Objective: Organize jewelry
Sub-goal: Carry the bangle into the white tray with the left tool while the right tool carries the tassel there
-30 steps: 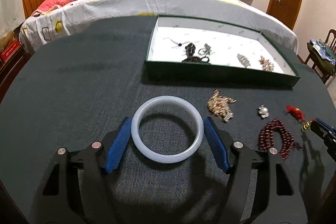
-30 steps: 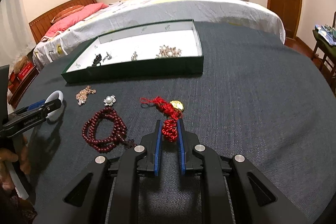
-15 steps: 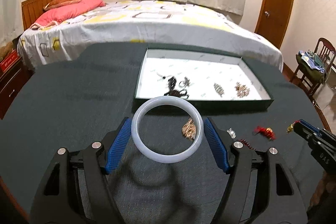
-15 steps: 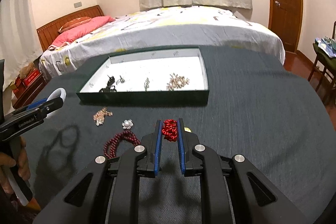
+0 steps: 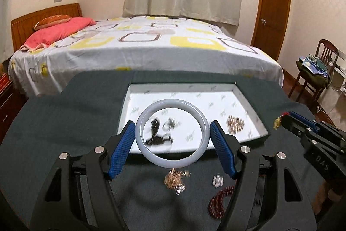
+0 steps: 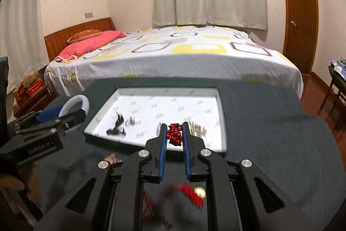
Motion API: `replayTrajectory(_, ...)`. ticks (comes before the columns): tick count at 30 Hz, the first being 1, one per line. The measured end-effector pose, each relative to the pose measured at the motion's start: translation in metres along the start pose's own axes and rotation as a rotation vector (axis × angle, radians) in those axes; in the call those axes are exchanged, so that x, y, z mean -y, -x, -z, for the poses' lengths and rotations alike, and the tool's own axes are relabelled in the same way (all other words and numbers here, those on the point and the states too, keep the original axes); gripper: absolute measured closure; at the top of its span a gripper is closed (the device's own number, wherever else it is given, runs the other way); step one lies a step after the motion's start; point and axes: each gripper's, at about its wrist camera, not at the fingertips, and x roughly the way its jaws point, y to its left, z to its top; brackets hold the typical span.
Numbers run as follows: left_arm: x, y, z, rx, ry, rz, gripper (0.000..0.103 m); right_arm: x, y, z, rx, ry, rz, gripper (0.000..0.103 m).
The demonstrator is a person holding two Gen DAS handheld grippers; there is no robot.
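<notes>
Between the blue pads of my left gripper (image 5: 173, 140), seen from its own camera, sits the pale bangle (image 5: 174, 133), pinched on both sides and held up off the dark table cloth (image 5: 64, 122). Through its ring I see the open green box (image 5: 248, 105) with its white lining, where a black piece (image 5: 156, 133) and a small silvery one (image 5: 170, 123) lie, blurred, and a gold cluster (image 5: 235, 123) lies further right. Below the bangle, on the cloth, lie a gold bracelet heap (image 5: 175, 179), a small pearl piece (image 5: 217, 180) and the dark red bead string (image 5: 220, 200), partly behind my right-hand finger. My right gripper (image 5: 302, 129) comes in from the right edge, with a gold charm (image 5: 276, 122) at its tip. From the right wrist camera, my right gripper (image 6: 174, 138) is pressed nearly together on the red knot (image 6: 174, 133), which hangs level with the near wall of the box (image 6: 220, 101). Lower down a red tassel (image 6: 191, 193) and the gold charm (image 6: 200, 191) show between the gripper's arms; they seem to dangle from the knot, though the blur keeps me from being sure. At left my other gripper (image 6: 64, 112) shows with an arc of the bangle (image 6: 75, 102) above it, just beside the box's left wall
</notes>
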Motion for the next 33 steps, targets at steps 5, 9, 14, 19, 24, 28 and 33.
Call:
replayTrajectory(5,0.008,-0.029,-0.018,0.017,0.0,-0.012,0.034,0.002,-0.026,-0.022,0.03,0.01,0.01,0.089)
replayTrajectory(9,0.011,-0.062,-0.029,-0.001,0.007,-0.03,0.034,0.006,-0.052,-0.032,0.03,0.007,0.014,0.089)
replayTrajectory(14,0.012,-0.104,-0.035,-0.051,0.026,-0.039,0.034,0.016,-0.095,-0.038,-0.004,-0.009,0.025,0.089)
replayTrajectory(19,0.013,-0.142,-0.034,-0.122,0.032,-0.05,0.034,0.031,-0.138,-0.034,-0.089,-0.04,0.028,0.089)
replayTrajectory(24,0.013,-0.175,-0.028,-0.213,0.047,-0.068,0.034,0.036,-0.164,-0.025,-0.171,-0.051,0.032,0.089)
replayTrajectory(28,0.013,-0.187,-0.026,-0.252,0.046,-0.078,0.034,0.035,-0.178,-0.025,-0.215,-0.042,0.039,0.089)
replayTrajectory(33,0.015,-0.196,-0.023,-0.289,0.03,-0.077,0.034,0.036,-0.186,-0.023,-0.244,-0.034,0.045,0.089)
